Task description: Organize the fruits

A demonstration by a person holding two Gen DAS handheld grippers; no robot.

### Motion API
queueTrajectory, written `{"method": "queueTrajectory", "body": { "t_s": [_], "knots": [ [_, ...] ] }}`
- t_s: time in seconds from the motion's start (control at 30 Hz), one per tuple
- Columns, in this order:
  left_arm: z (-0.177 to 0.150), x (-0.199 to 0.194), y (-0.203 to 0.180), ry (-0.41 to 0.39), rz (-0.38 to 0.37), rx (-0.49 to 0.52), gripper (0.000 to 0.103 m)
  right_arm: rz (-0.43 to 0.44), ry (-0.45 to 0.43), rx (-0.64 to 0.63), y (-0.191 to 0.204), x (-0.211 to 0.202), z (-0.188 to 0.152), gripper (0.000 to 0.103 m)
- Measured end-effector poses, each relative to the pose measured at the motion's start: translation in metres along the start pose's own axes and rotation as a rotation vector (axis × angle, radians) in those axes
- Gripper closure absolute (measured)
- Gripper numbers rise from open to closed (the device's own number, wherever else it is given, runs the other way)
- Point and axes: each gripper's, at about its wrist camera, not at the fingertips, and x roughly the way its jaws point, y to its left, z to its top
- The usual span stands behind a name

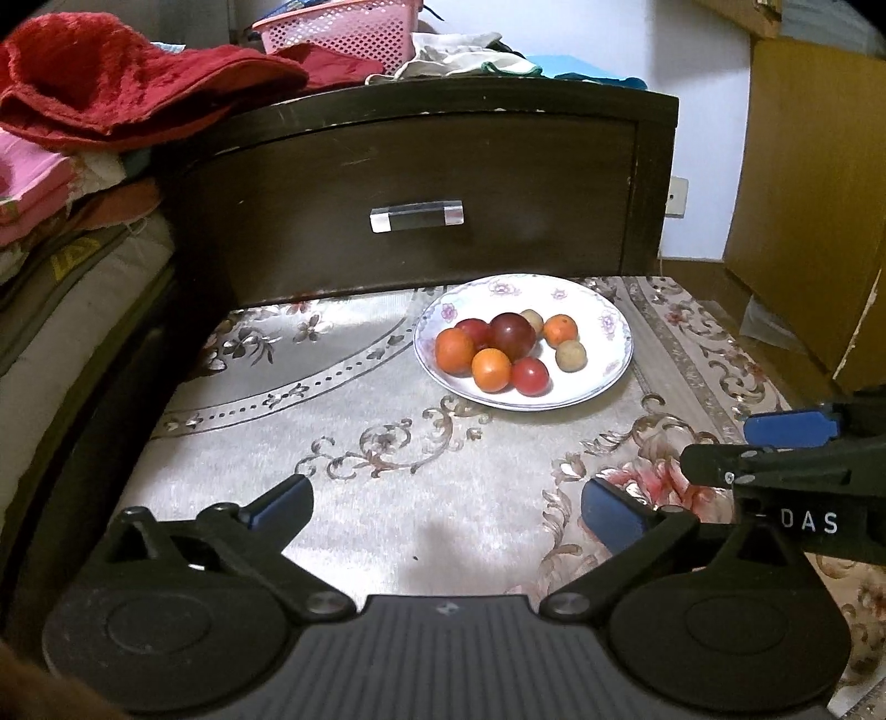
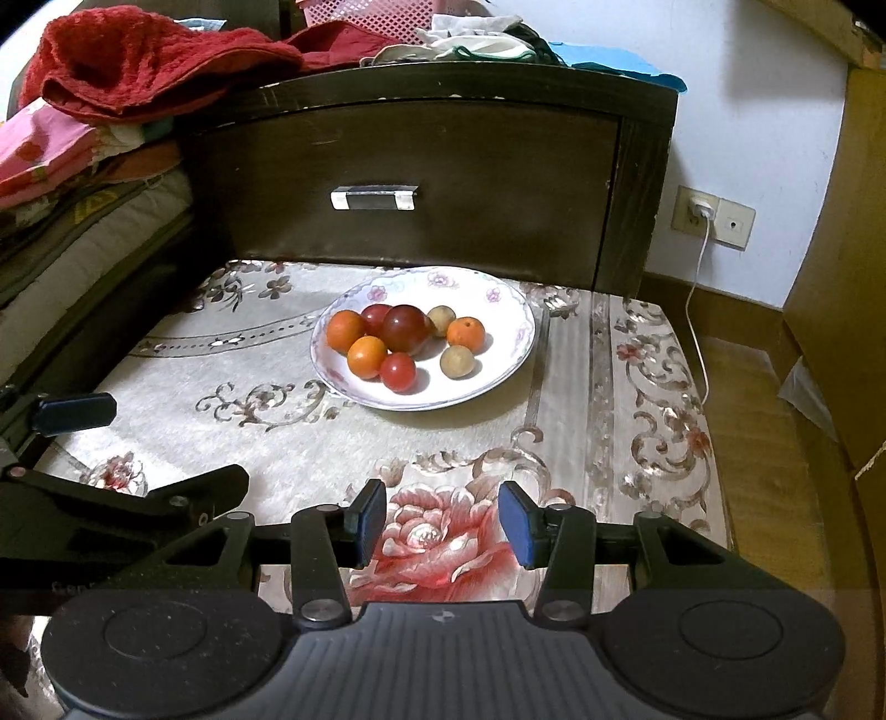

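A white floral plate (image 1: 603, 365) (image 2: 498, 360) sits on the patterned cloth and holds several small fruits: orange ones (image 1: 490, 370) (image 2: 366, 357), red tomatoes (image 1: 530, 376) (image 2: 397, 371), a dark red one (image 1: 513, 334) (image 2: 405, 328) and tan ones (image 1: 571, 355) (image 2: 458, 361). My left gripper (image 1: 446, 507) is open and empty, low over the cloth in front of the plate. My right gripper (image 2: 442, 520) is open and empty, also short of the plate. The right gripper shows at the right edge of the left wrist view (image 1: 775, 443); the left gripper shows at the left of the right wrist view (image 2: 72, 412).
A dark wooden cabinet with a drawer handle (image 1: 416, 215) (image 2: 374, 198) stands right behind the plate. Red towels (image 1: 111, 83) and a pink basket (image 1: 343, 27) lie on top. Folded bedding (image 1: 50, 221) is stacked left. A wall socket with a cable (image 2: 700, 210) is at the right.
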Motion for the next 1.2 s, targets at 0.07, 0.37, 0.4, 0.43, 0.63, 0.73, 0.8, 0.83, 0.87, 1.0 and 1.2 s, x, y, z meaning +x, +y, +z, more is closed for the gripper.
{"method": "queueTrajectory", "body": {
  "t_s": [0.07, 0.37, 0.4, 0.43, 0.63, 0.73, 0.8, 0.83, 0.87, 1.0, 1.2],
  "knots": [
    [-0.003, -0.002, 0.001, 0.002, -0.003, -0.006, 0.000, 0.001, 0.000, 0.002, 0.001, -0.003, -0.003, 0.062],
    [-0.010, -0.011, 0.002, 0.002, -0.005, -0.008, 0.000, 0.003, 0.003, 0.002, 0.006, -0.014, -0.012, 0.061],
    [-0.010, -0.012, 0.002, 0.001, -0.005, -0.006, 0.000, 0.003, 0.003, 0.003, 0.006, -0.015, -0.013, 0.061],
    [-0.010, -0.013, 0.001, 0.000, -0.004, -0.005, 0.000, 0.003, 0.003, 0.003, 0.006, -0.015, -0.013, 0.061],
    [-0.011, -0.017, 0.002, -0.003, -0.003, -0.012, 0.000, -0.003, -0.004, 0.004, 0.007, -0.020, -0.016, 0.061],
    [-0.012, -0.018, 0.003, 0.002, -0.002, -0.018, 0.000, 0.002, -0.010, 0.004, 0.008, -0.024, -0.017, 0.061],
    [-0.013, -0.019, 0.003, -0.001, 0.000, -0.020, 0.000, 0.002, -0.013, 0.000, 0.008, -0.025, -0.018, 0.061],
    [-0.013, -0.019, 0.003, 0.000, 0.000, -0.021, 0.000, 0.001, -0.014, 0.000, 0.008, -0.026, -0.018, 0.061],
    [-0.014, -0.020, 0.003, 0.000, 0.000, -0.023, 0.000, 0.001, -0.015, 0.000, 0.009, -0.026, -0.018, 0.061],
    [-0.016, -0.022, 0.003, 0.001, -0.005, -0.031, 0.000, -0.005, -0.018, 0.000, 0.010, -0.028, -0.020, 0.061],
    [-0.019, -0.024, 0.003, 0.001, -0.005, -0.034, 0.000, -0.010, -0.019, 0.003, 0.010, -0.031, -0.023, 0.059]
  ]
}}
